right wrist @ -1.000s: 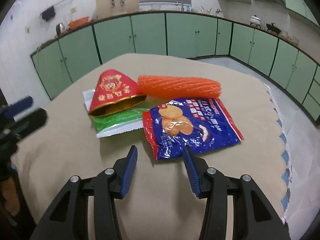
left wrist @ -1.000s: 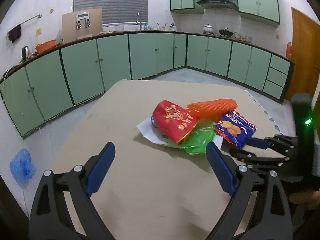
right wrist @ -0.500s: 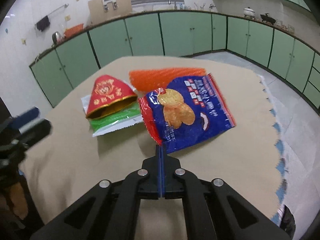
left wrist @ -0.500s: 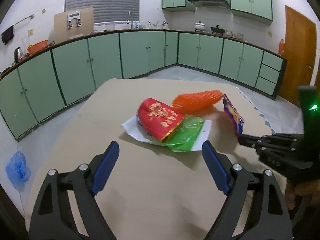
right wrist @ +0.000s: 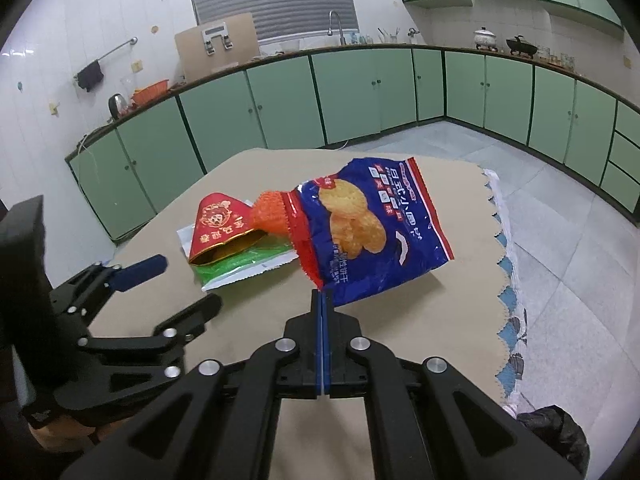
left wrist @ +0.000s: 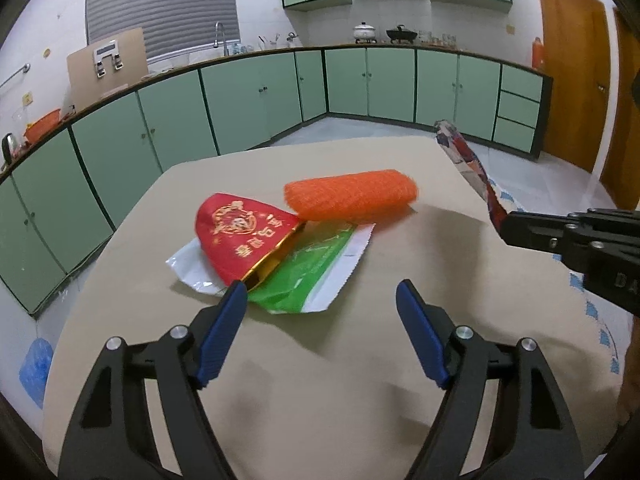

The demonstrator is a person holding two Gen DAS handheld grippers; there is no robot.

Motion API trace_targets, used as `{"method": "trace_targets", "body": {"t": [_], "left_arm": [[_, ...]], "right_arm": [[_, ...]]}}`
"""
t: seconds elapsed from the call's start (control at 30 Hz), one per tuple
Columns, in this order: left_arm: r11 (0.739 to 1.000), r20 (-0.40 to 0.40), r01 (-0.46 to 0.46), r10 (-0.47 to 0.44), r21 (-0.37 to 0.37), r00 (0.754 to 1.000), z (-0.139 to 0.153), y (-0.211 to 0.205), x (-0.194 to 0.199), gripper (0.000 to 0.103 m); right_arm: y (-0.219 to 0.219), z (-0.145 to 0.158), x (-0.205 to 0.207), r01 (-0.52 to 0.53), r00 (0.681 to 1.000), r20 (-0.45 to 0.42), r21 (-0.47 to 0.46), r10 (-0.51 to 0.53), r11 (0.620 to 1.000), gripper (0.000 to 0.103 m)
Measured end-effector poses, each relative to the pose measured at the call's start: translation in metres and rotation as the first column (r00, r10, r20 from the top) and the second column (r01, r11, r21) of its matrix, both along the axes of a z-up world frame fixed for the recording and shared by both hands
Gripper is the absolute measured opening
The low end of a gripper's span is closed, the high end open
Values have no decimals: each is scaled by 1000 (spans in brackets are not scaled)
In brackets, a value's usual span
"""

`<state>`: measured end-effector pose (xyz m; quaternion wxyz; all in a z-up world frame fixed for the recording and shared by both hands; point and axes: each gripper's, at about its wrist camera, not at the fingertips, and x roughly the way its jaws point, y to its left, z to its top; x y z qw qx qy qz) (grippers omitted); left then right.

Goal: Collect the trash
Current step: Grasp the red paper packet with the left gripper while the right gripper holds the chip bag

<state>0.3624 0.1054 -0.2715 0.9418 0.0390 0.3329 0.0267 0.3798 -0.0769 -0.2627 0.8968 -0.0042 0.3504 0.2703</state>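
Green kitchen cabinets are seen behind the table (left wrist: 360, 380) in the left wrist view, where the left hand-held gripper (left wrist: 320, 320), jaws closing on nothing, is aimed at the green wrapper (left wrist: 308, 268), red packet (left wrist: 240, 236) and orange net (left wrist: 352, 196) left to collect. From the right wrist, the blue snack bag (right wrist: 372, 232) is seen lifted, pinched at its corner by the right hand-held gripper (right wrist: 321, 300); nothing is judged disposed of yet.

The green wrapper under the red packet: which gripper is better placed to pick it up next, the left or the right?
Left. The left gripper has closing jaws with nothing between them yet, just before the green wrapper. The right gripper is shut on the blue snack bag, so it is busy.
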Motion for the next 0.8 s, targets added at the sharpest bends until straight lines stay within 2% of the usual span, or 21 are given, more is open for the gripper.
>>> {"method": "trace_targets", "body": {"t": [0.17,0.2,0.27,0.3,0.33,0.53,0.67,0.8], "left_arm": [[1000,-38,9,-8,16,999,-9,-5,20,68],[1000,-48,9,-8,20,999,-11,-6,23,64],[1000,-95,23,-24,-4,995,-18,-3,31,33],[999,-112,31,-34,-21,993,-20,-2,32,6],[999,-118,40,-44,-37,992,-21,-2,31,0],[997,-36,47,-49,-64,998,-3,-1,8,0],[994,-5,49,-50,-95,999,6,4,-11,0],[996,15,31,-29,-88,999,5,9,-15,0]], "right_arm": [[0,1,0,2,1000,4,2,-2,1000,0],[0,2,0,3,1000,6,0,-3,1000,0],[-1,3,-1,3,1000,9,-1,-3,1000,0],[-2,4,-2,4,1000,10,-2,-4,1000,0],[-2,6,-2,4,1000,12,-4,-4,1000,0],[-4,10,-11,7,1000,19,-12,-7,1000,0],[-5,14,-18,7,1000,29,-15,-7,1000,0],[-8,12,-18,10,1000,27,-15,-9,1000,0]]}}
